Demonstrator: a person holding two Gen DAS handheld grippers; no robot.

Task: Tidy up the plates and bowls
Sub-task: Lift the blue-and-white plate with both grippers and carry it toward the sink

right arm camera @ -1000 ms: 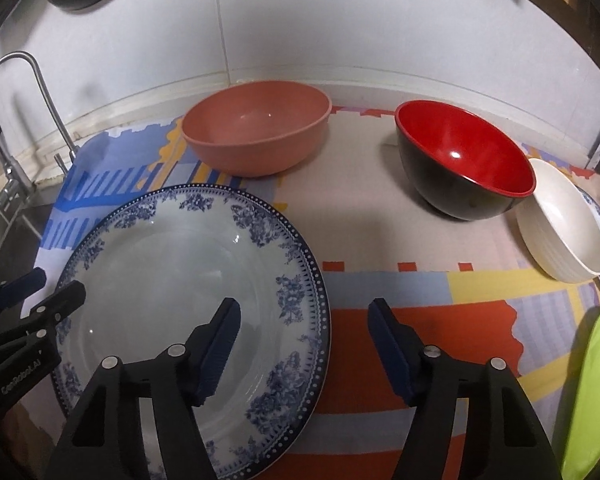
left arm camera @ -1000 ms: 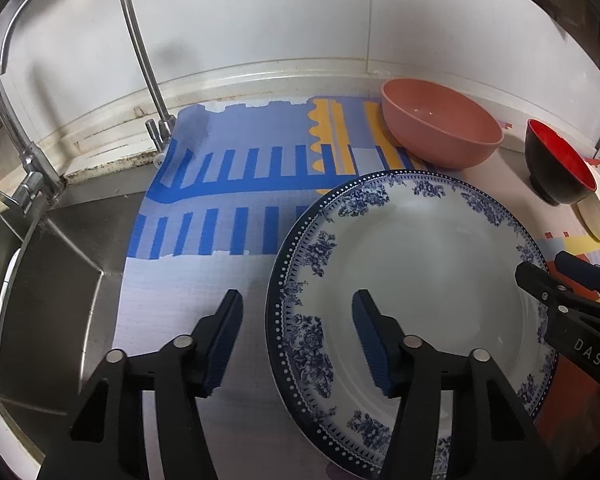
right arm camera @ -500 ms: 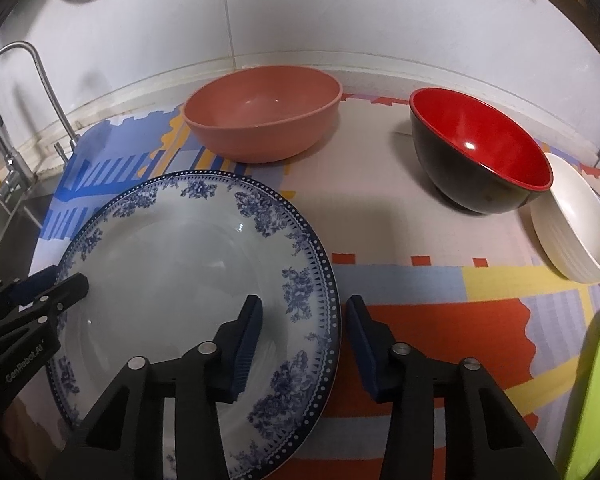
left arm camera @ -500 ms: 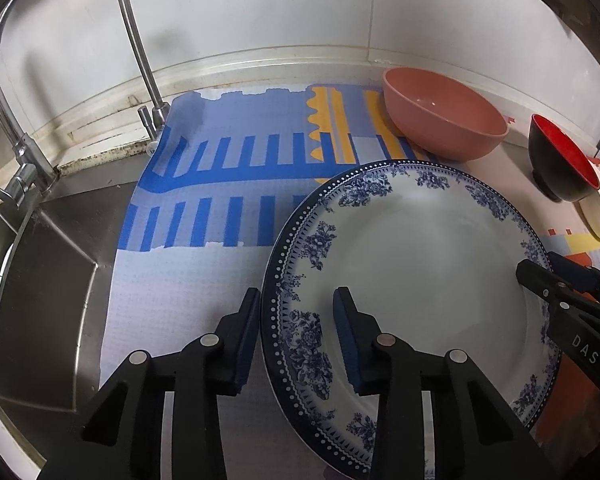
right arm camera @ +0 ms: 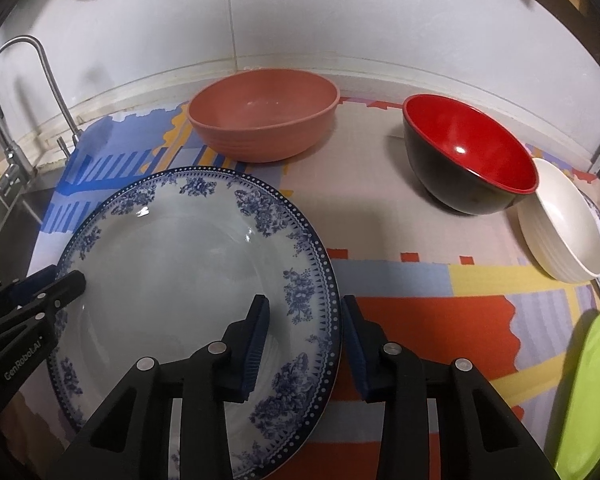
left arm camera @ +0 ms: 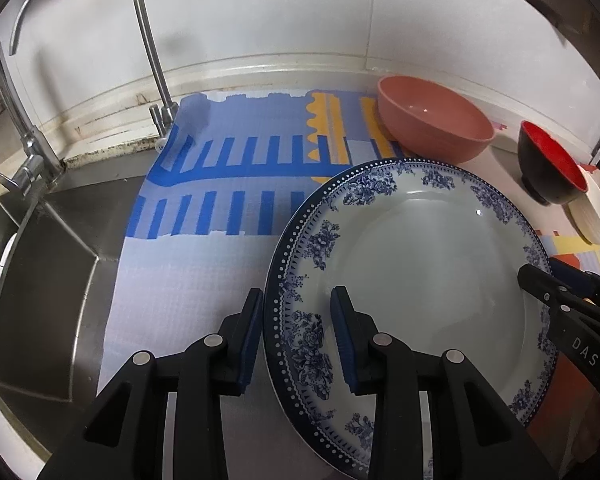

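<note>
On my left I see a steel sink basin (left arm camera: 40, 280), with a tall curved chrome faucet (left arm camera: 140, 40) rising behind it. A patterned mat (left arm camera: 228, 184) in blue, yellow and orange blocks covers the counter. White wall tiles (right arm camera: 340, 20) stand behind. A lime-green object (right arm camera: 592, 392) sits at my far right edge.

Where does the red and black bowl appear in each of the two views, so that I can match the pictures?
Left wrist view: the red and black bowl is at the far right edge, behind the blue floral plate.
Right wrist view: the red and black bowl is right of centre, in the upper half.
Shared landmark: the pink bowl, to its left in both views.
</note>
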